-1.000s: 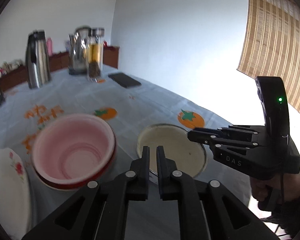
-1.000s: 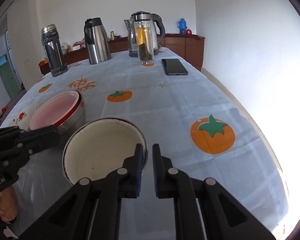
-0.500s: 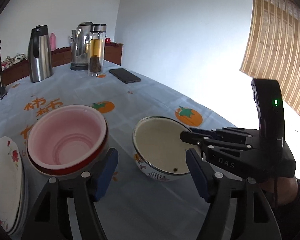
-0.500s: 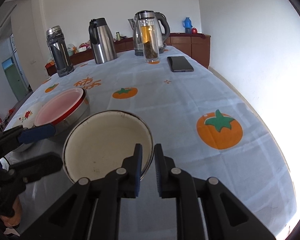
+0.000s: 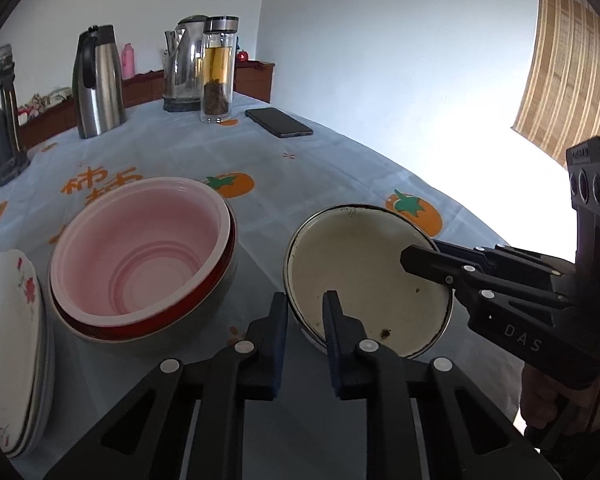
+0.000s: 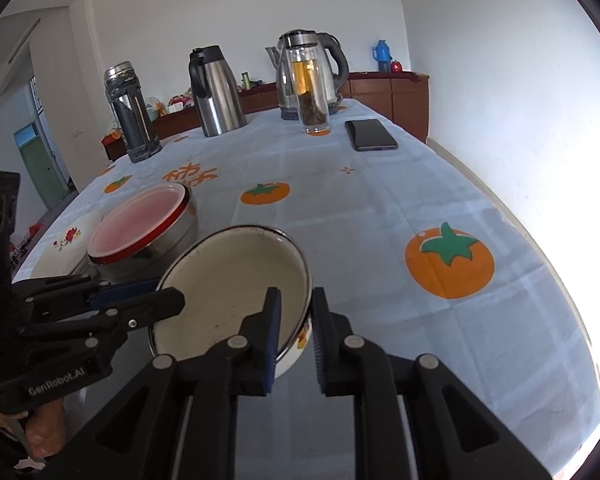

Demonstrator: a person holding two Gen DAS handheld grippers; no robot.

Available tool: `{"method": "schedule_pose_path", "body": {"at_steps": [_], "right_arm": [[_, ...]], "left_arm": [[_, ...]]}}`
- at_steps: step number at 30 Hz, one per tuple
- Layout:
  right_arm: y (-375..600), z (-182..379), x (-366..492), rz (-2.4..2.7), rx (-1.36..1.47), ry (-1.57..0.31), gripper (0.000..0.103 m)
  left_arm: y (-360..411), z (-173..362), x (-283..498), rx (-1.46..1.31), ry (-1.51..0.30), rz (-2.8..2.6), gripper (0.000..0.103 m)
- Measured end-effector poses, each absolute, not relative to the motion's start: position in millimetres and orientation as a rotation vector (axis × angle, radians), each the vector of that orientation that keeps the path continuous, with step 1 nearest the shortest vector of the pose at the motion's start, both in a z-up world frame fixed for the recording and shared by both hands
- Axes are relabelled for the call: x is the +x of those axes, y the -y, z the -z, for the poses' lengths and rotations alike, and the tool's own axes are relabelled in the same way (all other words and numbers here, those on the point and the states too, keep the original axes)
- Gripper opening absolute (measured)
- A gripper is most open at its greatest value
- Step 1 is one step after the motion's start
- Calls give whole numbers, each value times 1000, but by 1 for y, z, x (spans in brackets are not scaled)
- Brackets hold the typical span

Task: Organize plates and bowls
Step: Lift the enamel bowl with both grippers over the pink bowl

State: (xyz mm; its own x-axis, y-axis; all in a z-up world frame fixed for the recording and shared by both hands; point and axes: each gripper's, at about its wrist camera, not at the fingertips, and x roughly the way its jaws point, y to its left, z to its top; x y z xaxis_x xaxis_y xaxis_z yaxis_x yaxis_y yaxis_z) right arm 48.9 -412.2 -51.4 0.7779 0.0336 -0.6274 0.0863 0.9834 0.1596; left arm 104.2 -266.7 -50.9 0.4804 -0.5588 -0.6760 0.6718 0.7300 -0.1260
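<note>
Bowl point(image 5: 364, 276) apparently empty but specks; both hand-held grippers point(image 5: 305, 334) point(image 6: 294, 330) pinching its rim.

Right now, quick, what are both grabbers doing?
Left gripper: jaws have just been closing, clamped on the white bowl's rim.
Right gripper: shut on the white bowl's rim too.

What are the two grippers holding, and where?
Both hold the white enamel bowl by its rim: left gripper on the near-left edge, right gripper on the opposite side.

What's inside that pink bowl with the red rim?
The pink bowl looks empty: only stepped rings down its pink inside. It sits nested in a metal bowl. The near inner wall and whatever lies under the pair stay hidden.
</note>
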Motion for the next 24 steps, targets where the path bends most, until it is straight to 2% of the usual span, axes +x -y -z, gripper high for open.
{"method": "schedule_pose_path", "body": {"at_steps": [2,9,24], "right_arm": [[412,50,49,35,191,-677,13],[409,31,45,14,195,-659,13],[358,-20,55,-83,93,-559,13]], "left_arm": [[266,48,105,158,-769,744,14],[255,29,105,115,-792,755,13],[196,-33,114,24,-689,727,11]]}}
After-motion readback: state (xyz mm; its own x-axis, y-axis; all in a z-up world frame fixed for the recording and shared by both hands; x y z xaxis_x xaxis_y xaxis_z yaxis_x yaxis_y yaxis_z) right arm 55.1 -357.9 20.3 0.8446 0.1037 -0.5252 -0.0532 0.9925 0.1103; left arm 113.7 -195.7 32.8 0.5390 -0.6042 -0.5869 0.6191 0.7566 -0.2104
